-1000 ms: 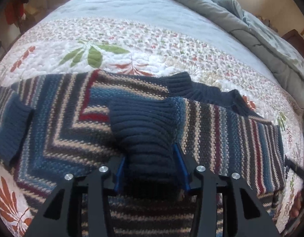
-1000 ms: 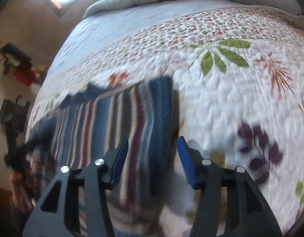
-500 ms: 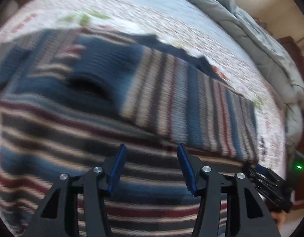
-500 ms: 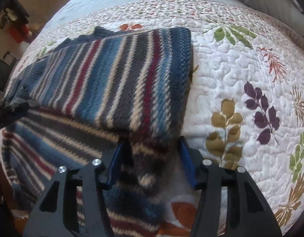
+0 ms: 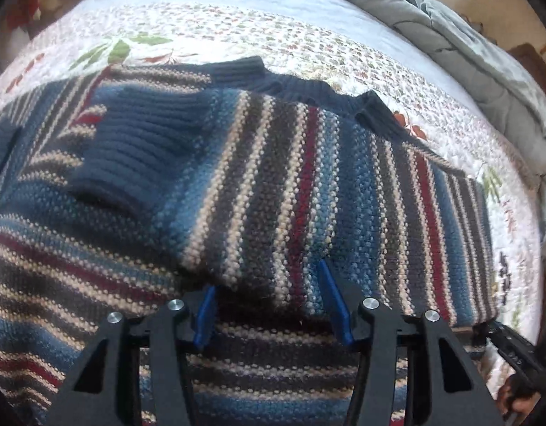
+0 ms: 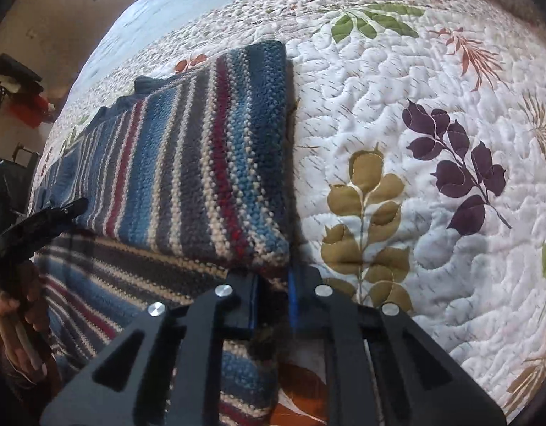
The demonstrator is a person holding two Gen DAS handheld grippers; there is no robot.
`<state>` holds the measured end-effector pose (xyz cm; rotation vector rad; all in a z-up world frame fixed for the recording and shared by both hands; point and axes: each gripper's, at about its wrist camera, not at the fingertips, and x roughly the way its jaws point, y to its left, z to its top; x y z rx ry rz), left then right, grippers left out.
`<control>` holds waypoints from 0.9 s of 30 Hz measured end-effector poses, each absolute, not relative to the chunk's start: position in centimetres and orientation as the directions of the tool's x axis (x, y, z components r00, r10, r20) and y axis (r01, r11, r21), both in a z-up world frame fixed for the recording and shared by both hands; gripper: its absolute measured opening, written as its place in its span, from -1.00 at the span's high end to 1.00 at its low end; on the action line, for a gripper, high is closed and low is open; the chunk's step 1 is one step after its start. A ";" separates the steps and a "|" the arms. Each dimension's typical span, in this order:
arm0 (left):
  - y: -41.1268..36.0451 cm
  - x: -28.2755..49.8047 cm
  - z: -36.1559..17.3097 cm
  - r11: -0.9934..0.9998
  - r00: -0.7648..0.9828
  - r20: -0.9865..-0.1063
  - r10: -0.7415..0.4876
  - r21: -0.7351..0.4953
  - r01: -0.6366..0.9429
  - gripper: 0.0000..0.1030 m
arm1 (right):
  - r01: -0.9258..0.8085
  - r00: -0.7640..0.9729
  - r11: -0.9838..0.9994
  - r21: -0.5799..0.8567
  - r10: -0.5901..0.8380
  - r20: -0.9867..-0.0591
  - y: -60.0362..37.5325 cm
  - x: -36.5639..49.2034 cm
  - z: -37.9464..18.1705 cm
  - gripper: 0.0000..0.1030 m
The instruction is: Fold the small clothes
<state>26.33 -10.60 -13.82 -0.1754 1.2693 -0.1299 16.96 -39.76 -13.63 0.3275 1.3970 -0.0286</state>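
Observation:
A striped knit sweater (image 5: 273, 191) in blue, grey, cream and red lies on the quilted bed, its sleeves folded over the body. A navy ribbed cuff (image 5: 138, 149) rests on it at the left. My left gripper (image 5: 269, 301) is open, its blue pads straddling the near edge of the folded sleeve. In the right wrist view the same sweater (image 6: 187, 163) fills the left half. My right gripper (image 6: 273, 301) is shut on the sweater's near right corner, where dark knit bunches between the pads.
The floral quilt (image 6: 432, 135) covers the bed to the right of the sweater. A grey duvet (image 5: 450, 35) is heaped along the far right edge. The other gripper and the hand holding it (image 6: 21, 248) show at the left edge of the right wrist view.
My left gripper let go of the navy cuff, drew back and now sits open at the sleeve's near edge. My right gripper came down onto the sweater's right corner and closed on it.

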 end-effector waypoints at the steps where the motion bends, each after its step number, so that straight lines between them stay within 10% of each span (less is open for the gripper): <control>1: -10.7 26.3 -13.7 0.980 0.293 -0.937 -0.192 -0.199 0.004 -0.03 | 0.194 0.180 0.961 0.196 0.162 -0.970 -39.5 17.3 -13.5 0.69; 4: -9.8 26.0 -12.8 0.968 0.278 -0.929 -0.242 -0.250 0.008 -0.01 | 0.160 0.179 0.974 0.162 0.133 -0.975 -38.6 17.1 -12.2 0.31; 23: -6.2 27.7 -13.6 0.949 0.236 -0.928 -0.287 -0.309 -0.061 -0.12 | 0.289 0.194 0.904 0.315 0.266 -0.944 -34.9 19.7 -12.1 0.07; 25: -5.9 28.2 -13.4 0.946 0.252 -0.922 -0.292 -0.318 -0.067 -0.04 | 0.334 0.203 0.878 0.343 0.289 -0.936 -35.9 20.1 -12.7 0.11; 27: -5.8 28.6 -13.2 0.952 0.267 -0.924 -0.274 -0.299 -0.060 0.20 | 0.353 0.203 0.866 0.353 0.298 -0.933 -36.3 20.5 -13.2 0.68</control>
